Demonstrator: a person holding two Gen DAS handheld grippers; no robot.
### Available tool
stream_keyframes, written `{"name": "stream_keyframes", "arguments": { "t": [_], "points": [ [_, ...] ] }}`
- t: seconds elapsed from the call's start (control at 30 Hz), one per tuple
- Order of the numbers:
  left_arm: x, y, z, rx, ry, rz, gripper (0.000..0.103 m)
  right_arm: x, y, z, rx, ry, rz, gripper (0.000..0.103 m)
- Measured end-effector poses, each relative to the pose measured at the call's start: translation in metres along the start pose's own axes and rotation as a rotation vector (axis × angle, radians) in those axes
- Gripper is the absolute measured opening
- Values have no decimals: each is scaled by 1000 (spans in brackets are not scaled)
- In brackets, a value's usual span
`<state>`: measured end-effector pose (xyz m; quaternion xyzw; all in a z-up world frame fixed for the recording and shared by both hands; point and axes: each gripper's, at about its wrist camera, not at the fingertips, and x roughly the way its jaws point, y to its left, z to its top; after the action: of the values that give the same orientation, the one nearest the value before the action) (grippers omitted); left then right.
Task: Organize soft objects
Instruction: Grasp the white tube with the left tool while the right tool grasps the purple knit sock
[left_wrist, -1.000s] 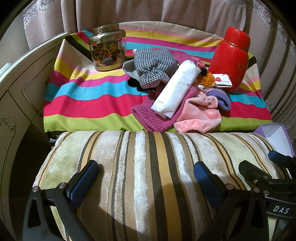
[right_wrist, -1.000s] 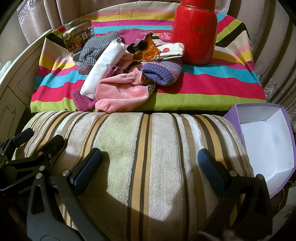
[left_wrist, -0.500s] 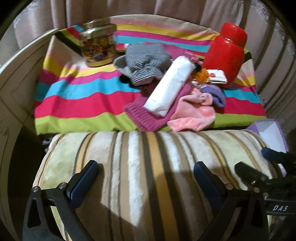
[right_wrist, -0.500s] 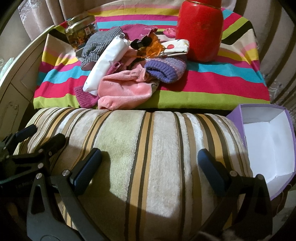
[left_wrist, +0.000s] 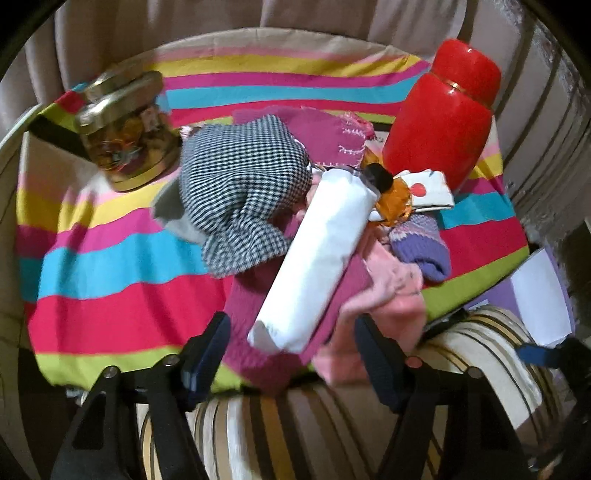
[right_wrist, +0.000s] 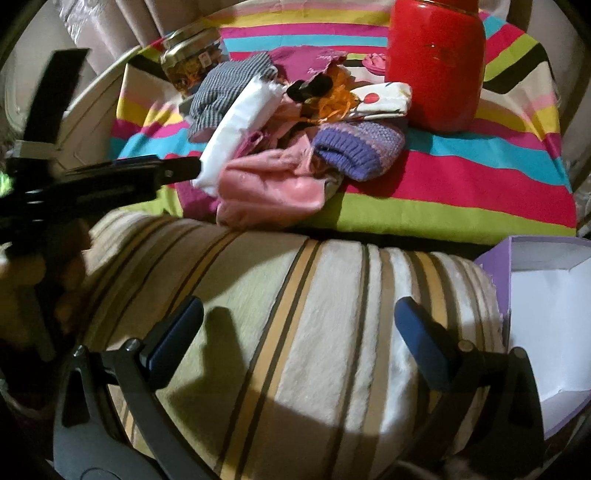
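A pile of soft things lies on the striped cloth (left_wrist: 110, 288): a checked cloth (left_wrist: 240, 184), a white roll (left_wrist: 314, 258), a magenta knit piece (left_wrist: 258, 354), a pink fleece piece (left_wrist: 391, 295), a purple knit sock (left_wrist: 421, 240) and a dotted white pouch (left_wrist: 428, 188). My left gripper (left_wrist: 293, 362) is open, its fingers on either side of the roll's near end and the magenta knit. From the right wrist view the left gripper (right_wrist: 177, 170) reaches the roll (right_wrist: 236, 125). My right gripper (right_wrist: 299, 339) is open and empty over the striped cushion (right_wrist: 295, 314).
A red jar (left_wrist: 443, 122) stands at the back right of the cloth, a gold-lidded glass jar (left_wrist: 125, 136) at the back left. An open purple box with a white inside (right_wrist: 546, 314) sits right of the cushion. Curtains hang behind, a cream cabinet (right_wrist: 92, 122) stands left.
My left gripper has moved forward from over the cushion to the pile, now straddling the white roll's near end. My right gripper has stayed over the cushion.
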<state>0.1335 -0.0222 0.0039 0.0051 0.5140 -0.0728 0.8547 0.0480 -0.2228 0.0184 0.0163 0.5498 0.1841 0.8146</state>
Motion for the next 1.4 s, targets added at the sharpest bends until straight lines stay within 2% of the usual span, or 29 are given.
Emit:
{"name": "stream_keyframes", "arguments": {
  "t": [0.1,0.33,0.4,0.5,0.63,0.8,1.0,1.03,1.17,1.27,1.4],
  "points": [
    [16,4,8,-10,30,-37,62,-2,-16,17,29,-3,-36,103],
    [35,3,13,6,51,-98,61,7,-41,61,98,-24,-40,103],
    [35,2,13,11,47,-106,50,16,-46,75,138,-14,-31,103],
    [31,2,11,2,15,-125,48,31,-48,90,162,4,-1,103],
    [17,10,3,-18,-42,-147,46,52,-41,105,155,6,-46,103],
    [-2,32,-8,-97,-116,-214,44,77,-46,112,190,43,-92,103],
    [-11,42,-11,-115,-145,-245,44,94,-59,121,269,49,-87,101],
    [-13,42,-11,-113,-152,-244,44,97,-60,122,280,49,-83,98],
    [-19,40,-11,-111,-181,-246,43,101,-66,120,292,25,-36,53],
    [-19,40,-11,-119,-193,-248,43,89,-69,116,301,-4,-17,41],
    [-23,38,-12,-122,-208,-253,43,74,-71,100,318,-31,-7,37]
  ]
}}
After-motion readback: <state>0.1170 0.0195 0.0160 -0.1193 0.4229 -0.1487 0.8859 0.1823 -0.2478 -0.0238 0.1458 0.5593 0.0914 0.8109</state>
